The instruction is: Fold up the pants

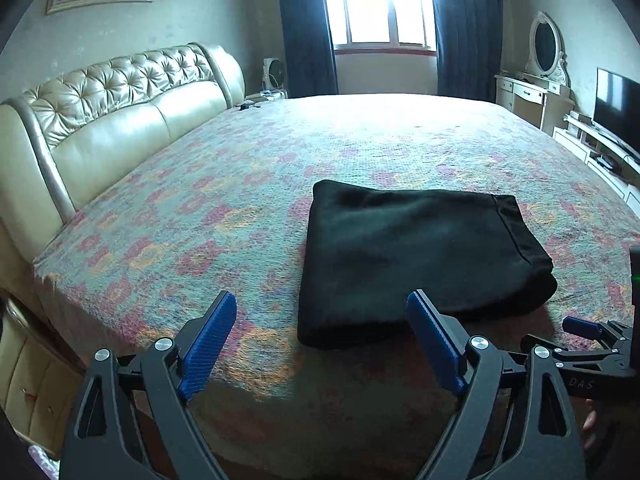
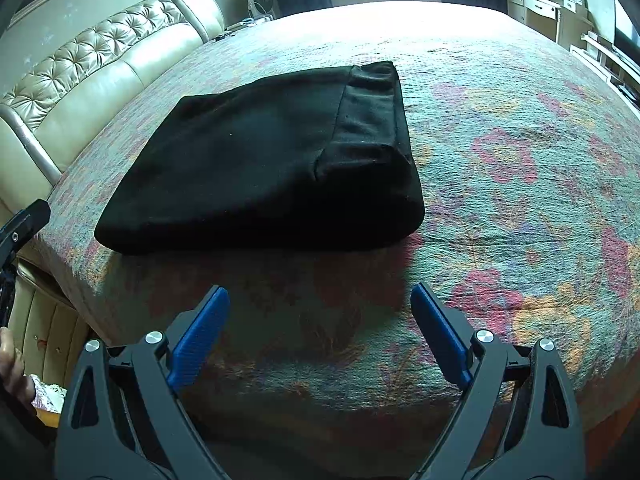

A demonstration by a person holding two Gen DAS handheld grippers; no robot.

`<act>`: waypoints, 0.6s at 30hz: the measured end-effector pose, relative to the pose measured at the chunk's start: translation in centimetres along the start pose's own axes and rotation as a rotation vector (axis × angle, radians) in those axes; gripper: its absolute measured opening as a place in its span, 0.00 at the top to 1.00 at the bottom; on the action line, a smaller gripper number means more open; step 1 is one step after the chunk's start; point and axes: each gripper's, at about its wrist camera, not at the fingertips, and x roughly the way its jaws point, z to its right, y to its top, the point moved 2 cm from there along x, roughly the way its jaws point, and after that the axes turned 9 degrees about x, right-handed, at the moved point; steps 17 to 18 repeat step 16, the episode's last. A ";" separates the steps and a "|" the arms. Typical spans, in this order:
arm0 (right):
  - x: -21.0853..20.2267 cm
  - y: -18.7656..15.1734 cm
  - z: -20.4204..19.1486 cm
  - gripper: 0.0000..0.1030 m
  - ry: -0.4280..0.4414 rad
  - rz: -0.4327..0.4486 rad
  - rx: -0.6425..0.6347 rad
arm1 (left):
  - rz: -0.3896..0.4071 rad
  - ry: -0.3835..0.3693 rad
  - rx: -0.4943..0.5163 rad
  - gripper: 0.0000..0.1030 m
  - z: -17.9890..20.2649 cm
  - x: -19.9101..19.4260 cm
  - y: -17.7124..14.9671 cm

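Observation:
The black pants [image 1: 420, 256] lie folded into a compact rectangle on the bed's flowered cover, near its front edge; they also show in the right wrist view [image 2: 272, 164], waistband at the right. My left gripper [image 1: 322, 300] is open and empty, just short of the pants' near left corner. My right gripper [image 2: 320, 294] is open and empty, a little in front of the pants' near edge. The right gripper also shows at the right edge of the left wrist view [image 1: 580, 328].
The bed [image 1: 240, 168] has a tufted cream headboard [image 1: 112, 120] on the left. A dresser with an oval mirror [image 1: 544, 48] and a TV [image 1: 618, 108] stand at the right. A window [image 1: 380, 4] with dark curtains is at the back.

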 end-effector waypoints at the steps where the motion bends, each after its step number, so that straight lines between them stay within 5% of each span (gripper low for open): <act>1: 0.0 0.0 0.1 0.10 0.000 -0.001 0.005 | 0.007 -0.005 0.023 0.17 0.1 -0.1 0.2; 8: 0.2 -0.5 0.4 0.10 0.015 -0.035 0.029 | -0.043 -0.138 0.038 0.17 -1.7 2.1 2.2; 18: -3.1 4.3 0.3 0.10 0.107 0.039 0.056 | -0.080 0.039 0.036 0.17 -9.8 11.3 4.0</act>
